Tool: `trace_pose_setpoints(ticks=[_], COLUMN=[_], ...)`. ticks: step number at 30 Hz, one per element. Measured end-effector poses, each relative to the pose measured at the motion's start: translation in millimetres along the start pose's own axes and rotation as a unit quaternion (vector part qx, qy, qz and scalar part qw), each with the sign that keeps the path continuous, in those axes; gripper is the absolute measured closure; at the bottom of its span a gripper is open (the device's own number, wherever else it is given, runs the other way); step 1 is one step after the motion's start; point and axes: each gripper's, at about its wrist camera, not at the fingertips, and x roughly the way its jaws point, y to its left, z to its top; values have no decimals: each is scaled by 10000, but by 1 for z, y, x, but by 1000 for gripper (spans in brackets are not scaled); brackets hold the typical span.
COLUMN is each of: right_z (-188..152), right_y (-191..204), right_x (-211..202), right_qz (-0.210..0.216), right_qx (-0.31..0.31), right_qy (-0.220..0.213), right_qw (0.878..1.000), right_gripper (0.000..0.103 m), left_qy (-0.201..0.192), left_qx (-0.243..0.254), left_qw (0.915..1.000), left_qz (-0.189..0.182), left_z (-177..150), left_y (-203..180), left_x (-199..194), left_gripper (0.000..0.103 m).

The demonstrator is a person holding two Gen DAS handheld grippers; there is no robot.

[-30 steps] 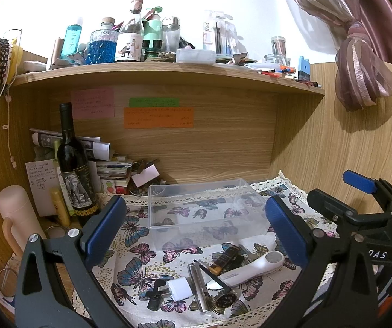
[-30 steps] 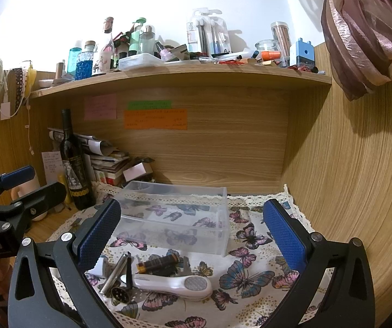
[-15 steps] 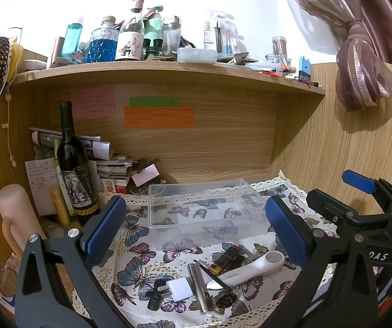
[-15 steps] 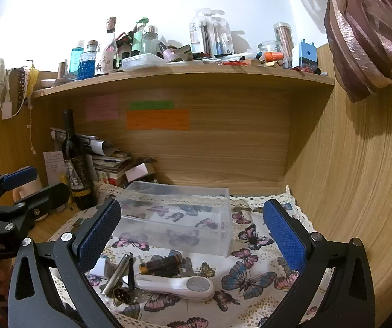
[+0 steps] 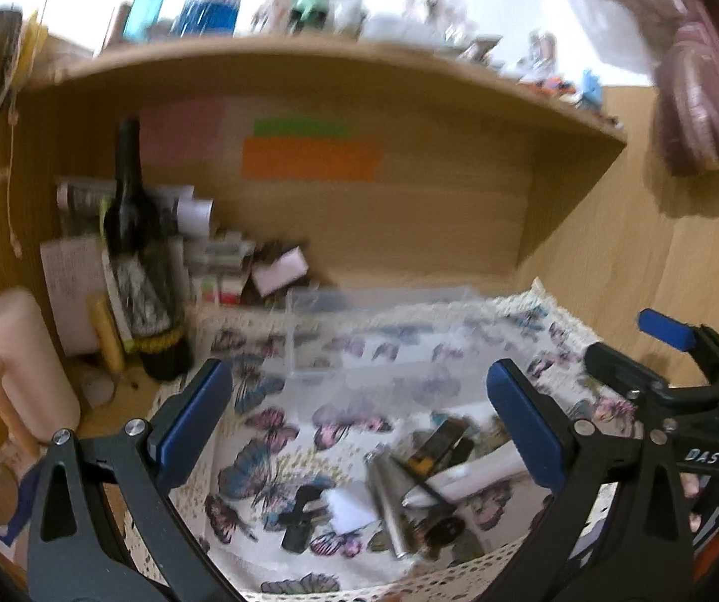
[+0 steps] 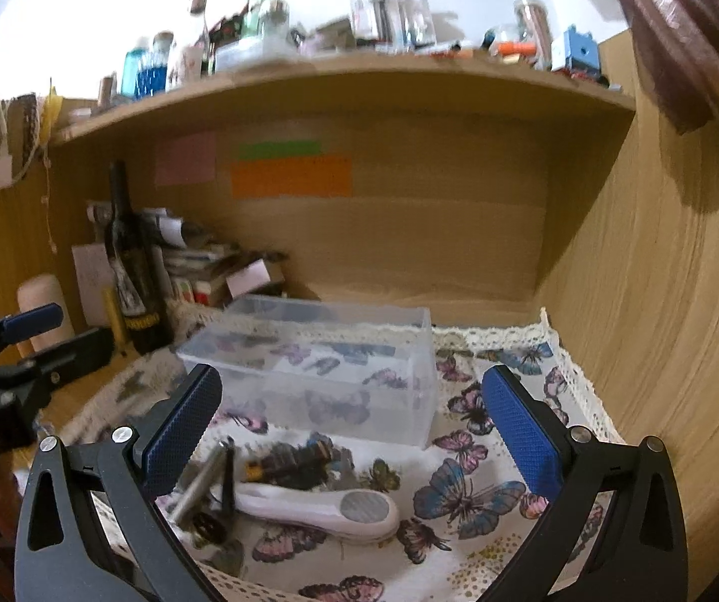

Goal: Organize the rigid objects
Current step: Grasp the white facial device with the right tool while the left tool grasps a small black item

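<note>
A clear plastic box (image 6: pixel 329 351) stands empty on the butterfly cloth (image 6: pixel 470 491); it also shows, blurred, in the left wrist view (image 5: pixel 374 336). In front of it lies a heap of small items: a white handled tool (image 6: pixel 319 504), a dark tube with a gold band (image 6: pixel 289 459), a metal cylinder (image 6: pixel 201 484), and in the left wrist view a white plug (image 5: pixel 347 506) and a black piece (image 5: pixel 299 516). My left gripper (image 5: pixel 359 421) is open above the heap. My right gripper (image 6: pixel 352 426) is open over the heap, to the right.
A dark wine bottle (image 5: pixel 141 261), stacked papers (image 5: pixel 209 261) and a pink flask (image 5: pixel 23 376) crowd the back left. A wooden shelf (image 6: pixel 339 80) full of bottles hangs overhead. A wooden wall (image 6: pixel 660 326) closes the right side.
Both grippers have dipped forward and down toward the heap; the left wrist view is now motion-blurred. Both stay open and nothing on the cloth has moved.
</note>
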Motion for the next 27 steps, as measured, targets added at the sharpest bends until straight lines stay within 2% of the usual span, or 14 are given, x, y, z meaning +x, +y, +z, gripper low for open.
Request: trace_pose_setpoints(ticks=[3, 5, 10, 12, 21, 27], right_z=[-9, -17, -34, -40, -64, -67], right_y=[-2, -1, 0, -1, -10, -2], right_x=[10, 17, 41, 50, 71, 86], right_qz=[75, 92, 270, 358, 476, 589], right_qx=[-130, -292, -546, -550, -486, -929], right_qy=[172, 315, 879, 1103, 1788, 2160], right_qw=[9997, 9990, 9943, 9917, 9815, 9702], right_gripper=[0, 1, 11, 13, 12, 11], left_qy=[406, 659, 1168, 1311, 1863, 2108], left_qx=[-213, -290, -417, -406, -182, -369], left_qw=[9989, 9974, 9922, 9904, 9823, 9768], left_qz=[-21, 51, 137, 177, 88, -66], left_z=[-9, -18, -46, -55, -86, -93], left_y=[16, 24, 39, 42, 41, 50], left_x=[17, 26, 43, 46, 49, 63], left_gripper=[2, 16, 21, 22, 23, 39])
